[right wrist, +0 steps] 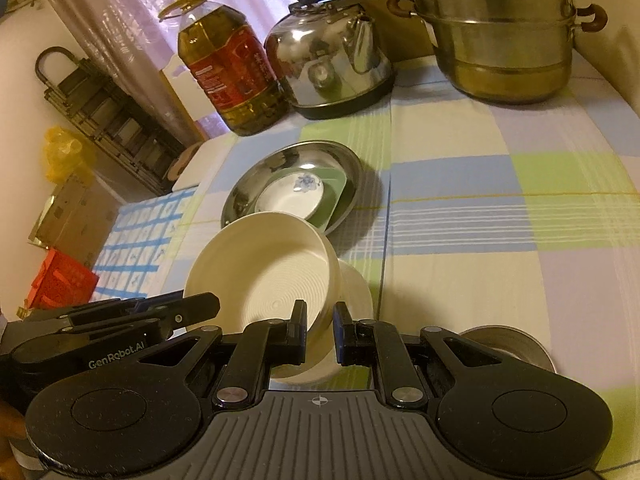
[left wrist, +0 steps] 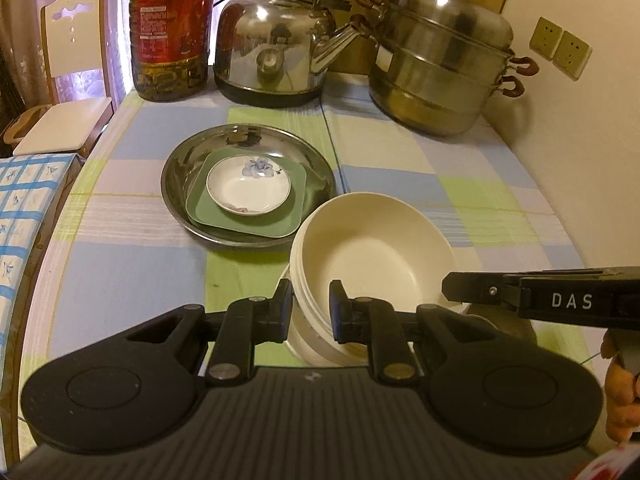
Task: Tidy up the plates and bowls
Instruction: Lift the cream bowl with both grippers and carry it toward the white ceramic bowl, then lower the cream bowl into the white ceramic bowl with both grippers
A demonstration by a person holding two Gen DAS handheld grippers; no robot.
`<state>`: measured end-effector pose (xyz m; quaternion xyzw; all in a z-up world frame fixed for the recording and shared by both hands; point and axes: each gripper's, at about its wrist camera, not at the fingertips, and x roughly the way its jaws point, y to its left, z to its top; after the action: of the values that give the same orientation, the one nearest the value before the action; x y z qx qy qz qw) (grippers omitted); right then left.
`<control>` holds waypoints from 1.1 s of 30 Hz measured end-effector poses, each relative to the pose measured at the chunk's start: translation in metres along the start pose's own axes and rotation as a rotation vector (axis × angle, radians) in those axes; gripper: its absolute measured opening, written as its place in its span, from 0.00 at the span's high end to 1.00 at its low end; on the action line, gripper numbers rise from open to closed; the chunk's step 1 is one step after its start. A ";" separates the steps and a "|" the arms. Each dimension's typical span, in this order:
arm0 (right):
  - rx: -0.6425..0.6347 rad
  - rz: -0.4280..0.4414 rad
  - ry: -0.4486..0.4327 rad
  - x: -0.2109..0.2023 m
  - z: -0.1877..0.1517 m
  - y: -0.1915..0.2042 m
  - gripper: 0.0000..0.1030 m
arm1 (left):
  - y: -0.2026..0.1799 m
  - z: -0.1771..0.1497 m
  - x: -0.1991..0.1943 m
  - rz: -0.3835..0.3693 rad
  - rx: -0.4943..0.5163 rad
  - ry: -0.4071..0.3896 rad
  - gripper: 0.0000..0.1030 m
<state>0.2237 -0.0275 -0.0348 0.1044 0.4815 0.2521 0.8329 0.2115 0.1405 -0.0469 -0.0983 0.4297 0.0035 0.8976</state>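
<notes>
Now both jaws clamp cream bowl (left wrist: 372, 248) rim, just beside steel tray (left wrist: 176, 184); tablecloth (left wrist: 460, 184) right bare.

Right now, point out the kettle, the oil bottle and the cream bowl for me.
Kettle (left wrist: 272, 52): left wrist view, on its shiny steel body.
Oil bottle (left wrist: 172, 28): left wrist view, on its red label.
Cream bowl (right wrist: 260, 276): right wrist view, on its ridged inner wall.
</notes>
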 end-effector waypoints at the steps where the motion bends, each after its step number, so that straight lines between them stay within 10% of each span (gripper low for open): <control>1: 0.001 -0.002 0.003 0.002 0.000 -0.001 0.87 | 0.001 0.000 0.003 0.002 -0.002 0.005 0.84; 33: 0.054 -0.008 0.064 0.035 -0.003 -0.021 0.87 | 0.013 -0.008 0.037 -0.025 -0.051 0.088 0.84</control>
<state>0.2420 -0.0272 -0.0707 0.1166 0.5148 0.2389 0.8150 0.2276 0.1486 -0.0823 -0.1265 0.4673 -0.0008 0.8750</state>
